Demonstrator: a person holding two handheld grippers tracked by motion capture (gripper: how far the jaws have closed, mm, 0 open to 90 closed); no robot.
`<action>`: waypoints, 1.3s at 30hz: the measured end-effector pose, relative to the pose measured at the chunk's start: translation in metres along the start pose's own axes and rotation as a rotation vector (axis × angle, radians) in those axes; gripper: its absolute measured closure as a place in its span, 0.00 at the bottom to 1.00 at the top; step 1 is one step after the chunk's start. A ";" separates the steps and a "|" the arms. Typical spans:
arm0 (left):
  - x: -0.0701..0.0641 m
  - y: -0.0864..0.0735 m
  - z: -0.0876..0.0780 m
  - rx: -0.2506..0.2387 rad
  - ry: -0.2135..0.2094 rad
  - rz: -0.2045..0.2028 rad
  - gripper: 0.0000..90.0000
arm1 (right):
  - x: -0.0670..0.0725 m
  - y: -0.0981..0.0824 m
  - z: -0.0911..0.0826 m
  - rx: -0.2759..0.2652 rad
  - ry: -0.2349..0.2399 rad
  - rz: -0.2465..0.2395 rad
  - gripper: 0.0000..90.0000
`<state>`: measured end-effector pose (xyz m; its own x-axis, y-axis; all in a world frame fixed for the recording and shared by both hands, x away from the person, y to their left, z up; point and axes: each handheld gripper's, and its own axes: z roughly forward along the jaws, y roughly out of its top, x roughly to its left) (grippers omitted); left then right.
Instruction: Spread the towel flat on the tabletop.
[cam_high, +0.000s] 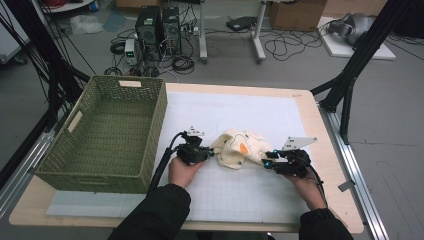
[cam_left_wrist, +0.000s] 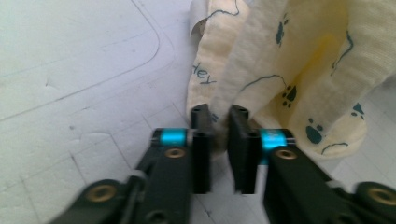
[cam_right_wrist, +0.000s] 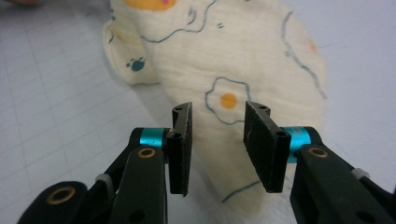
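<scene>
A crumpled cream cloth (cam_high: 240, 146) printed with fried eggs and blue paw marks lies on the white grid mat (cam_high: 250, 200) in the middle of the table. At the cloth's left edge, my left gripper (cam_high: 211, 154) is shut on it. In the left gripper view a fold of the cloth (cam_left_wrist: 289, 60) is pinched between the narrow jaws of the left gripper (cam_left_wrist: 219, 114). My right gripper (cam_high: 267, 161) is at the cloth's right edge. In the right gripper view its jaws stand apart over the cloth (cam_right_wrist: 224, 56), and the right gripper (cam_right_wrist: 219, 109) presses on nothing.
A green woven basket (cam_high: 157, 125) stands on the table's left side, close to my left hand. The wooden table edge (cam_high: 330, 165) runs just right of my right hand. Computers, cables and boxes sit on the floor beyond the table.
</scene>
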<state>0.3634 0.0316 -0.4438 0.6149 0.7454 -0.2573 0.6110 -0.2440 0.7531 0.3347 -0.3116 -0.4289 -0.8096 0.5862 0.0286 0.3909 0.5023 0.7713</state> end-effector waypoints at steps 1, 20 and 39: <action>0.000 0.001 0.000 -0.008 0.001 -0.006 0.95 | 0.001 0.000 0.003 0.015 0.006 -0.008 0.70; 0.015 0.014 -0.009 -0.129 0.116 -0.125 0.70 | -0.016 0.002 0.001 -0.028 -0.072 0.038 0.88; -0.017 -0.010 -0.002 -0.034 -0.084 -0.054 0.62 | 0.001 0.012 0.022 0.021 -0.023 -0.049 0.77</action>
<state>0.3460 0.0224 -0.4455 0.6223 0.7018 -0.3467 0.6276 -0.1826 0.7568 0.3485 -0.2912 -0.4337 -0.8179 0.5748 -0.0240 0.3603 0.5443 0.7576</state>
